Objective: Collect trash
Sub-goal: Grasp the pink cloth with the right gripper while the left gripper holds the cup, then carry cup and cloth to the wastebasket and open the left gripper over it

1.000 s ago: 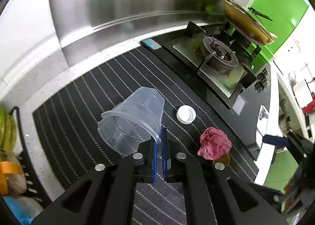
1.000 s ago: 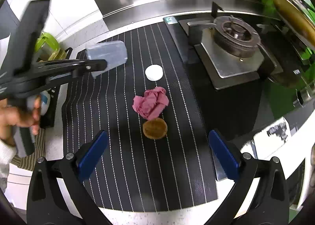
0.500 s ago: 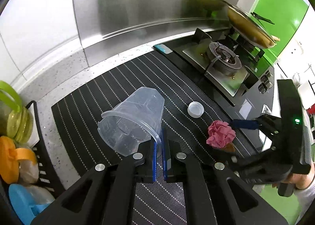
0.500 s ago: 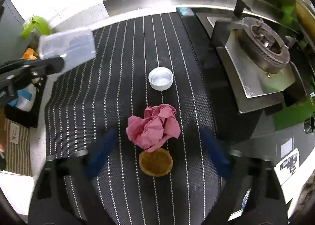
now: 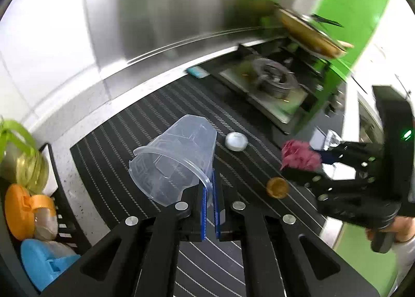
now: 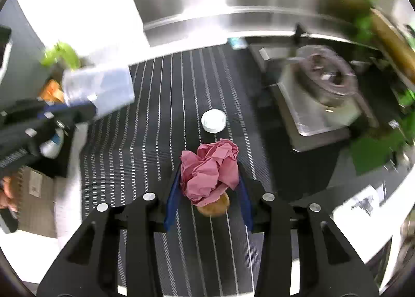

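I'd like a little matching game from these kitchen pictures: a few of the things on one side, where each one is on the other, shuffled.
Things:
1. clear plastic cup
2. crumpled pink paper
3. white bottle cap
4. brown cap

Places:
A. lying alone on the striped mat
B. between the closing jaws of the right gripper
C. pinched at its rim by the left gripper
D. on the mat, just below the pink paper

Pairs: 1-C, 2-B, 3-A, 4-D
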A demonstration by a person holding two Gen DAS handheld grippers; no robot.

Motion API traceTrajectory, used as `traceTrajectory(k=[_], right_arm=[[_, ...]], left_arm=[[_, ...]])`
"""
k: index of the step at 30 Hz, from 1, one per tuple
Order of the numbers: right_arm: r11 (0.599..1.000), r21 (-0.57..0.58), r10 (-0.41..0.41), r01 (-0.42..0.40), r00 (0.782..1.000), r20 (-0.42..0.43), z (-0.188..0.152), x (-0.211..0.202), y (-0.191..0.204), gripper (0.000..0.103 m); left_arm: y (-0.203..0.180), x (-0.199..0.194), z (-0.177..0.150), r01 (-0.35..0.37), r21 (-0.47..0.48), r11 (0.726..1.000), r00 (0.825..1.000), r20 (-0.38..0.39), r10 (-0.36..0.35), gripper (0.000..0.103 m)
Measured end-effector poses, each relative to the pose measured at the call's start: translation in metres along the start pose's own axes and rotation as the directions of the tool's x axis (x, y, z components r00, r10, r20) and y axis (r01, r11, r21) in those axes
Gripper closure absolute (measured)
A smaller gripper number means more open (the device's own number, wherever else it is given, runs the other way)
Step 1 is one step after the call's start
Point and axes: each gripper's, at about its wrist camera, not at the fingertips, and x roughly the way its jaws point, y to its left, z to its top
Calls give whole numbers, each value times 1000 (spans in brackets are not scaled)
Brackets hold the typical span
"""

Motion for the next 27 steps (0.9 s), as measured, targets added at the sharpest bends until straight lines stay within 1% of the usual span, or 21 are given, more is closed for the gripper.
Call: traceTrajectory(k=[2,3,4,5,8,11,12,14,15,19,21,24,26,27], right_arm=[[999,46,-28,26,999,30,-12,-30,-1,64],[997,72,-44,41,998,43,-19,-44,-2,64],[992,110,-67,60,996,57,-31,-61,-3,64],[987,140,-88,78,994,66,-41,-74,-5,64],[965,228,-152,130,985,84,-77,-109,-10,64],[922,338,-232,191,969,86,-126,-145,-18,64],[905,372,-256,208,963,83,-141,-154,-19,63],[867,436,-300,241,951,72,-175,-174,-23,63],[850,462,-318,253,946,67,-192,-183,-26,63],[763,574,-388,297,921,38,-260,-214,-41,63],[732,607,-406,310,913,23,-284,-222,-48,63],[684,652,-428,326,904,-2,-331,-231,-66,63],[667,667,-434,333,901,-15,-356,-232,-81,63],[663,670,-434,334,901,-20,-366,-233,-86,63]], left_arm=[[-14,-10,-2,30,48,998,1000,2,-30,99],[-24,-16,-4,50,88,995,999,2,-50,99],[-32,-20,-6,65,116,991,998,2,-65,99],[-45,-25,-9,93,158,983,996,-2,-94,99],[-74,-36,-18,149,260,954,989,-16,-150,99],[-112,-46,-31,221,365,905,975,-48,-219,99],[-128,-50,-37,247,402,882,968,-61,-243,99],[-151,-55,-46,286,449,847,957,-81,-280,99],[-167,-58,-53,307,475,825,949,-94,-299,99],[-222,-59,-82,377,546,748,923,-152,-354,99],[-251,-55,-99,408,568,715,910,-185,-372,98],[-288,-44,-122,433,587,684,898,-221,-380,98],[-308,-36,-135,436,595,675,897,-230,-377,98],[-320,-28,-143,442,589,677,895,-243,-373,98]])
